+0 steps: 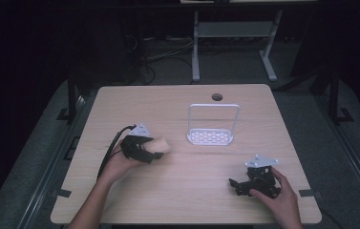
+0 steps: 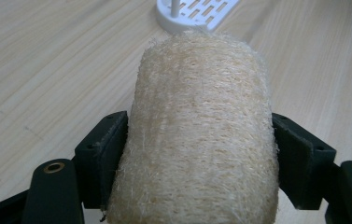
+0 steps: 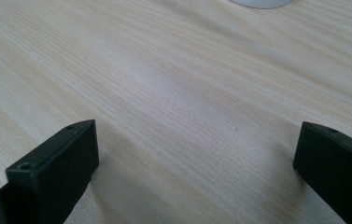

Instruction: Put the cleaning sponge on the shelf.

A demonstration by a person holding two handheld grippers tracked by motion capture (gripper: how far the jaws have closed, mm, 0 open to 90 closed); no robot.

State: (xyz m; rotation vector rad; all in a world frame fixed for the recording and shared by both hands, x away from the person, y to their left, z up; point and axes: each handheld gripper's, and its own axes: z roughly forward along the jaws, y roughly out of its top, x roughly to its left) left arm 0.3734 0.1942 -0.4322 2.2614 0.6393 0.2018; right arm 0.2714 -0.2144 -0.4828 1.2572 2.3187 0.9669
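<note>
**Loofah clamped in our left gripper, right gripper resting wide**

We hold the loofah sponge (image 2: 197,135) in our left gripper (image 1: 145,153), over the left half of the wooden table (image 1: 182,191). In the left gripper view the pale, fibrous roll stands between the two black jaws, and both pads press against its sides, so the jaws are clamped on it at a fairly wide spread. The sponge runs lengthwise away from the camera, its rounded far end pointing toward the white rack (image 2: 197,11). In the high view the sponge (image 1: 161,144) pokes out past the gripper toward the middle of the table, and our left hand (image 1: 115,164) wraps the gripper's body from behind, with the cable trailing off along the forearm.

Our right gripper (image 1: 237,186) lies low near the right front of the table, held by our right hand (image 1: 278,193). In the right gripper view its jaws stand far apart with bare wood between them; they grip nothing.

The white rack (image 1: 212,125), a slotted base with an upright wire loop, stands near the centre of the table, well apart from both grippers. Beyond it a round hole (image 1: 217,97) sits in the tabletop near the far edge.
</note>
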